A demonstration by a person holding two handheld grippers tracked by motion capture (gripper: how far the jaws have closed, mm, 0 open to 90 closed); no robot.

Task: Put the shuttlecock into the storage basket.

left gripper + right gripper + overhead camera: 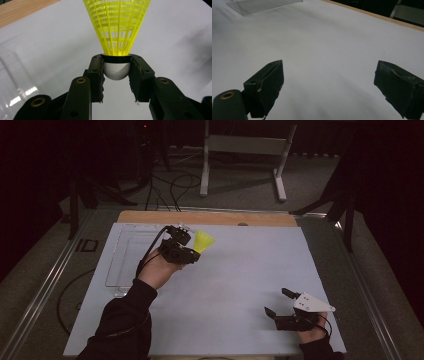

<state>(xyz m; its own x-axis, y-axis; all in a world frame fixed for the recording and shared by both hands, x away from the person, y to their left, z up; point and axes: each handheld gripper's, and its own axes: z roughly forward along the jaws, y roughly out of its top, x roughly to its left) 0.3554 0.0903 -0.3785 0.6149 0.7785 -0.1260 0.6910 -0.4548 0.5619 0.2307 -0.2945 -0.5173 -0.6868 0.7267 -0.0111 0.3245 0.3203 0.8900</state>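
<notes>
Clearly, at the left of the white counter (230, 285) lies a clear plastic tray (120, 265), and just right of it the left tool (192, 251) grips a yellow shuttlecock (204, 241) by its white cork (117, 71), skirt pointing away, lifted off the surface. To do this carry well, I judge the squeeze should stay on the cork and its dark band, never on the flimsy mesh skirt, and the hand should travel level so the nose does not pivot out. Further right, the right tool (276, 302) rests low near the counter's front edge, jaws spread wide with nothing between them.
</notes>
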